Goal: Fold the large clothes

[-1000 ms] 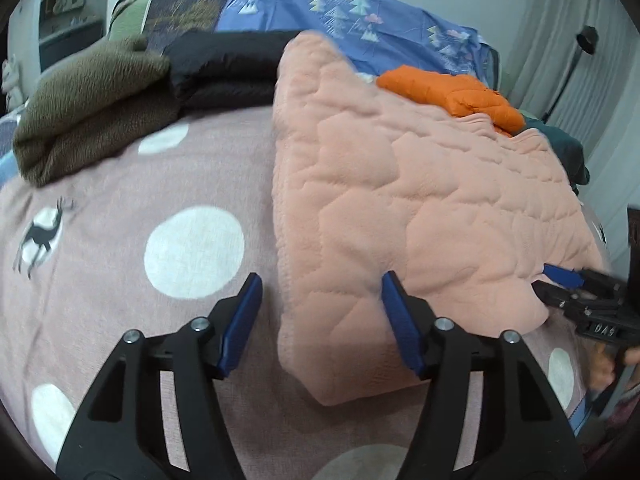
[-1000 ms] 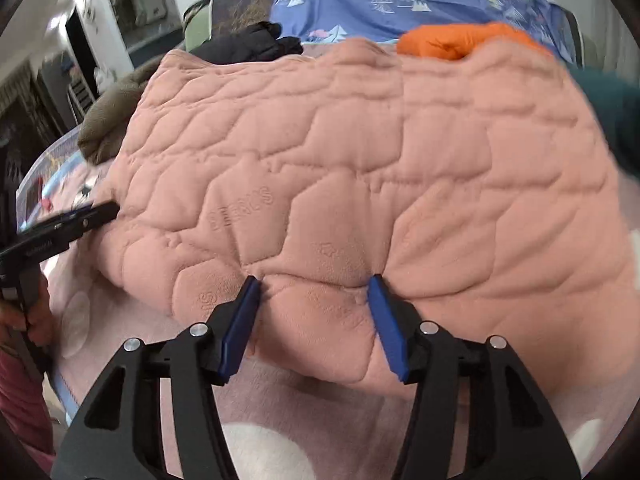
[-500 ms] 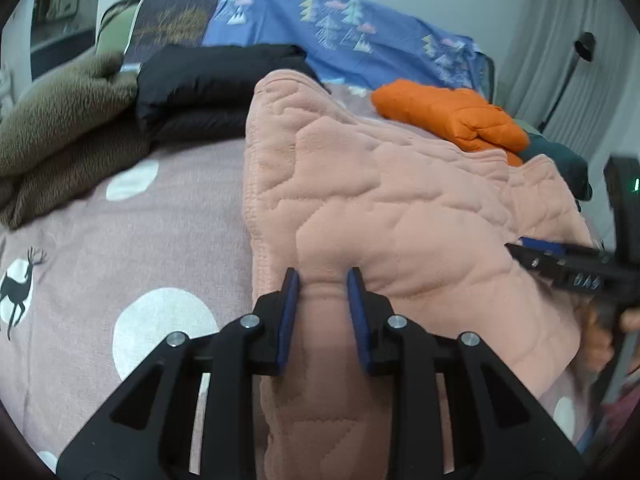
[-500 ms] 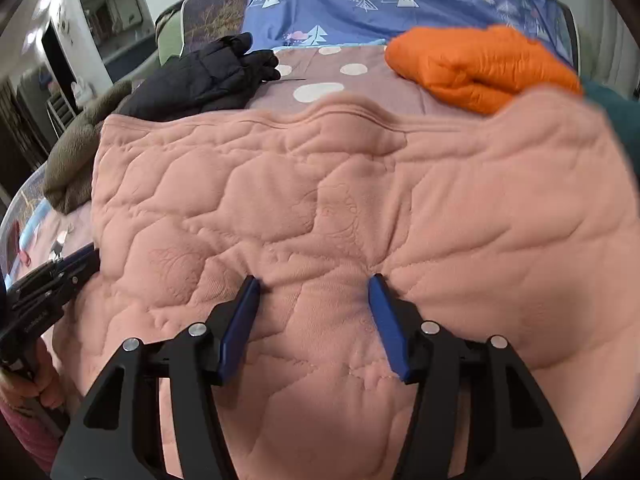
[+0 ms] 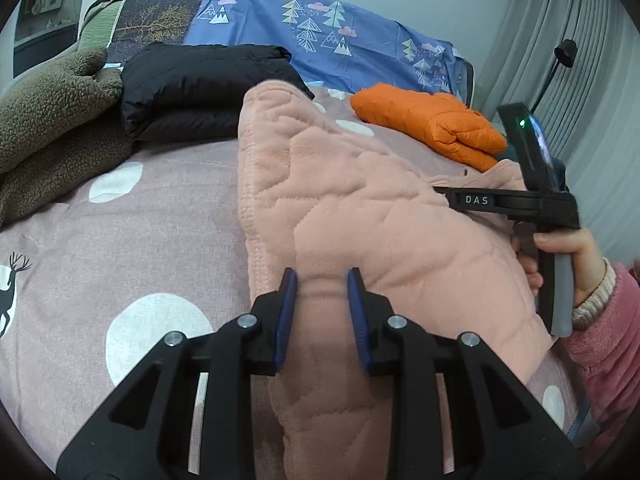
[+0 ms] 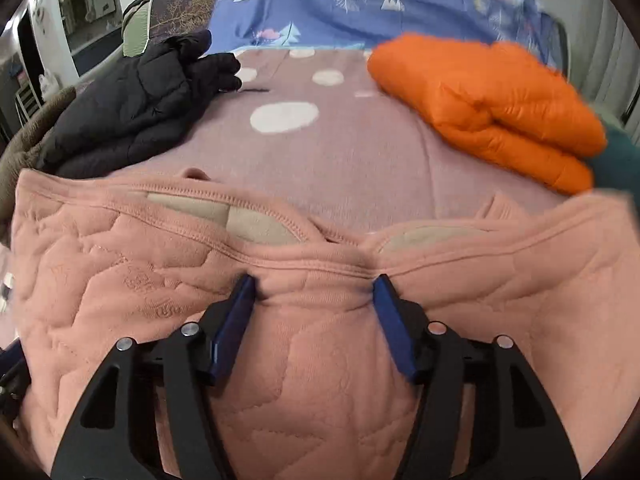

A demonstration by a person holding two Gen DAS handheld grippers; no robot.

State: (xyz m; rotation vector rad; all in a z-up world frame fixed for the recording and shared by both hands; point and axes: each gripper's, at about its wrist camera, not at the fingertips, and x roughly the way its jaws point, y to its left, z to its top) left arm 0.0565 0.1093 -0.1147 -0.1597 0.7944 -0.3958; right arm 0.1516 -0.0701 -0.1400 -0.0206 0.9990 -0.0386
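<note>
While the left hand-held gripper (image 5: 322, 280) pinches the pink quilted garment (image 5: 360, 208), the right hand-held gripper (image 6: 314, 286) straddles its hem, spread

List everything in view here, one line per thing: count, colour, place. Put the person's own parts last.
quilted garment: 1, peach pink, on the bed in front, held by both grippers
black jacket: 1, black, folded, far left
brown fleece: 1, olive brown, left edge beside the black jacket
orange jacket: 1, orange, folded, far right
teal garment: 1, dark teal, right edge, mostly hidden
blanket: 1, dusty pink with white dots and a deer, covering the bed
blue sheet: 1, blue with a tree print, at the head
curtain: 1, grey, right
left gripper: 1, black with blue pads, shut on a fold
right gripper: 1, same colours, jaws wide, pushed into the hem
right hand: 1, pink sleeve, on the handle
</note>
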